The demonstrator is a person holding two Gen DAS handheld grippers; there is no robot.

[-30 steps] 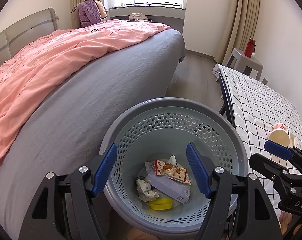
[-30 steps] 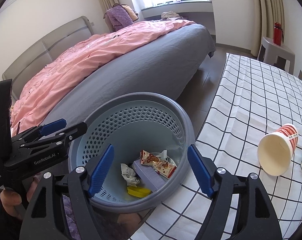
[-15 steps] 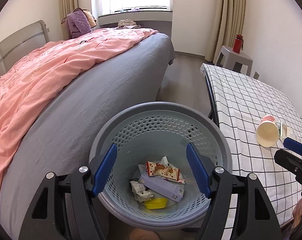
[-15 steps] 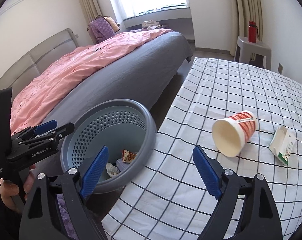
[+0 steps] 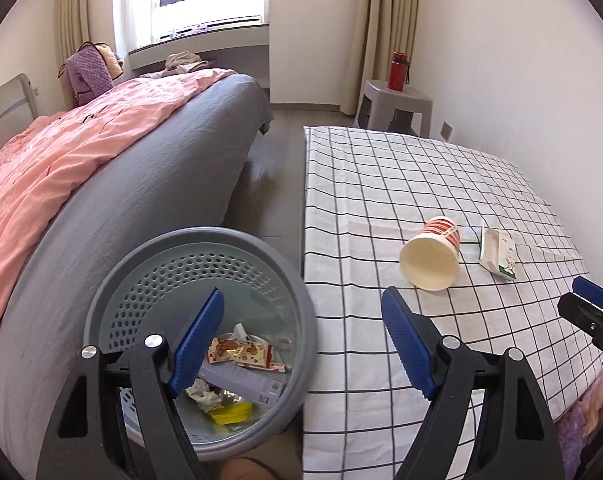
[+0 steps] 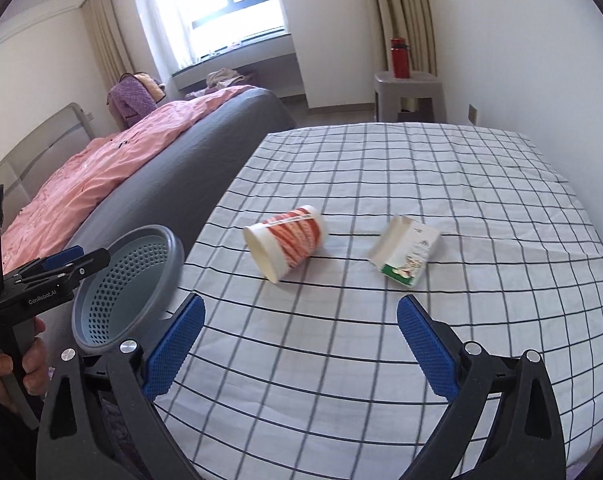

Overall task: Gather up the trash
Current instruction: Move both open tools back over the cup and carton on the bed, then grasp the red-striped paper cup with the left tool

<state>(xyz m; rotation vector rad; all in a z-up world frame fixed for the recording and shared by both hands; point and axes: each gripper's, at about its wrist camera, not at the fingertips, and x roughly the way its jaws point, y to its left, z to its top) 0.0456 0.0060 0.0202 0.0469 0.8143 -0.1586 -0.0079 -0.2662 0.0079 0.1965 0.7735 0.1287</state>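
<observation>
A red-striped paper cup (image 6: pixel 287 242) (image 5: pixel 431 258) lies on its side on the checked tablecloth (image 6: pixel 381 360), with a small white and green carton (image 6: pixel 405 254) (image 5: pixel 498 254) to its right. My right gripper (image 6: pixel 301 346) hovers over the table short of both, its jaws opening with nothing between them. The grey perforated bin (image 5: pixel 205 240) (image 6: pixel 157 272) stands on the floor beside the table and holds a snack wrapper (image 5: pixel 243 354), a grey box, crumpled paper and something yellow. My left gripper (image 5: pixel 303 344) hangs over the bin's right rim and the table edge, jaws opening, empty.
A bed with a grey sheet and pink duvet (image 5: pixel 81 160) runs along the left. A grey stool (image 6: pixel 409 92) with a red bottle (image 6: pixel 399 58) stands by the far wall. A hand (image 6: pixel 29 368) holds the left gripper's handle.
Both grippers swung right, from over the bin toward the table, and their jaws widened. The cup and carton now sit ahead of the right gripper; the bin slid to the left of both views.
</observation>
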